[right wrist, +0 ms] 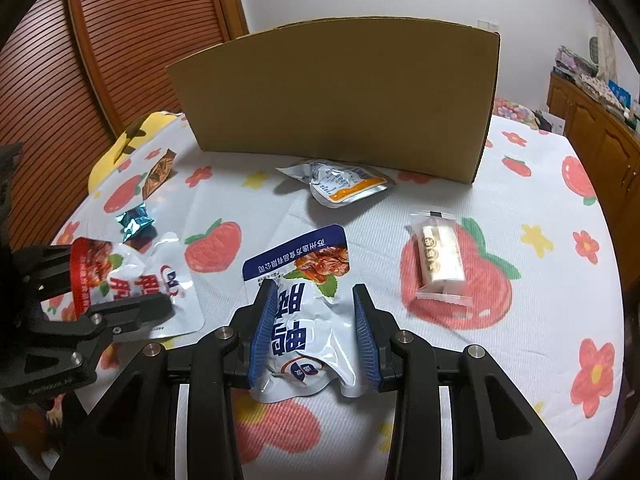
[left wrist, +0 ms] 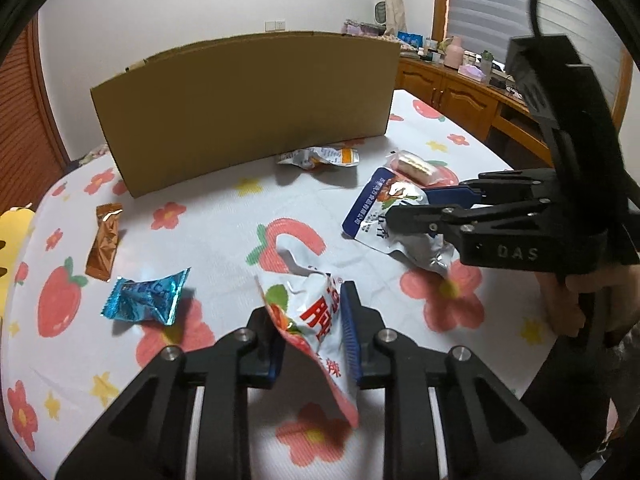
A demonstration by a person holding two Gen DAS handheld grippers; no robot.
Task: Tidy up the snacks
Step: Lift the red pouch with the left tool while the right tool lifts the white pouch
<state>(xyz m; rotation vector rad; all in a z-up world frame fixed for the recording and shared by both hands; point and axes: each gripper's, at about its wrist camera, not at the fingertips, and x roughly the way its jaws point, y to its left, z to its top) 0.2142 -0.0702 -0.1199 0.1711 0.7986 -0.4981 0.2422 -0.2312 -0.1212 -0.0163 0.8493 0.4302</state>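
Gripping snack pouches, both tongs: left tongs (left wrist: pixel 310 334) red-edged pouch (left wrist: pixel 316 320), right tongs (right wrist: pixel 316 334) blue-edged pouch (right wrist: pixel 304 320).

We see even, soft indoor light from overhead; neither view is dim. Short soft shadows sit under the cardboard box (left wrist: pixel 244 108) and the blue candy wrapper (left wrist: pixel 146 296). Glare spots show on the silver-edged pouch (right wrist: pixel 336 182) and the crumpled red-and-white pouch (left wrist: pixel 316 316). Heavy fisheye bending curves the box's top edge, with black vignette in the corners. The near pouch edge is slightly blurred.
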